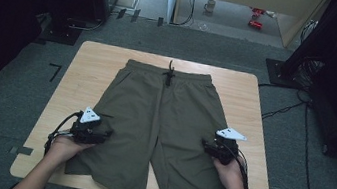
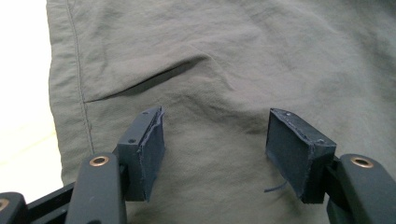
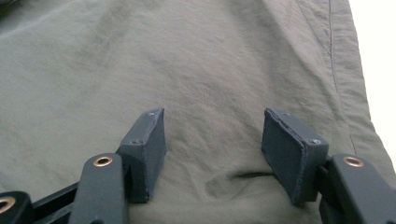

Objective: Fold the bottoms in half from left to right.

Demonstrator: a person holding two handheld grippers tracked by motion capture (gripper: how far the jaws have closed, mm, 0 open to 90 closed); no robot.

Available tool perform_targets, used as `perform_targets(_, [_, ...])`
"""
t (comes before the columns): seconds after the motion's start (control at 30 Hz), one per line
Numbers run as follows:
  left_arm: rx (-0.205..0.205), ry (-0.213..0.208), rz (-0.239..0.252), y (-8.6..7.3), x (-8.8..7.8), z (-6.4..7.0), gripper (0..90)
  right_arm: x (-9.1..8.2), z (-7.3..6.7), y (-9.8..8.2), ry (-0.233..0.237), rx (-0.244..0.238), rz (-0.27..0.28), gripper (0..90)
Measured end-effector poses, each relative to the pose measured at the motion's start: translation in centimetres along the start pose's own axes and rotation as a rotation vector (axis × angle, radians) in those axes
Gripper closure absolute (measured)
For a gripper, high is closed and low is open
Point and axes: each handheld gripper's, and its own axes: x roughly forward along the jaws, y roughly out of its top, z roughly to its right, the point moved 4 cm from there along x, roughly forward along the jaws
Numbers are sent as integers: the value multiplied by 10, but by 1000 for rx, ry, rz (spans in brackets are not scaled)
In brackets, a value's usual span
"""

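Olive-green shorts [image 1: 162, 124] lie flat on the wooden table [image 1: 96, 58], waistband and black drawstring [image 1: 170, 73] at the far side, legs toward the person. My left gripper [image 1: 105, 133] hovers over the outer edge of the left leg, jaws wide apart with only fabric [image 2: 215, 70] beneath them; a pocket slit [image 2: 149, 81] shows just ahead. My right gripper [image 1: 205, 144] is over the outer part of the right leg, jaws likewise apart above the cloth [image 3: 187, 70], the side seam [image 3: 334, 60] to their right. Neither pair of pads pinches the fabric.
The table's pale surface shows beside each leg [image 2: 23, 93] [image 3: 378, 56]. Dark floor surrounds the table; cables [image 1: 285, 109] run at the right, black stands sit at the back corners, and a mug [image 1: 210, 5] is on the far floor.
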Motion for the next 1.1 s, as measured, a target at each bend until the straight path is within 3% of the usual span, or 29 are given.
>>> perform_targets(0.17, [-3,-29,-10,-3,-3,12,378,-5,5,-4,0,1,1,397])
perform_targets(0.37, [24,-54,-27,-8,-8,24,376,-7,7,-5,0,-2,2,398])
perform_targets(0.53, [2,-81,-25,-7,-9,19,400,-6,8,-4,5,-10,-4,378])
perform_targets(0.6, [13,-68,-31,-6,-10,17,394,-7,9,-1,-6,-6,-17,364])
perform_targets(0.7, [41,-45,-6,-4,-15,16,380,-9,12,4,-9,19,10,359])
perform_targets(0.8, [24,-43,10,-1,-22,15,371,-11,13,10,2,50,19,360])
perform_targets(0.9, [27,-53,16,-2,-29,14,404,-10,11,13,9,50,12,359])
perform_targets(1.1, [17,-52,2,-9,-39,7,377,-6,3,22,26,22,-1,355])
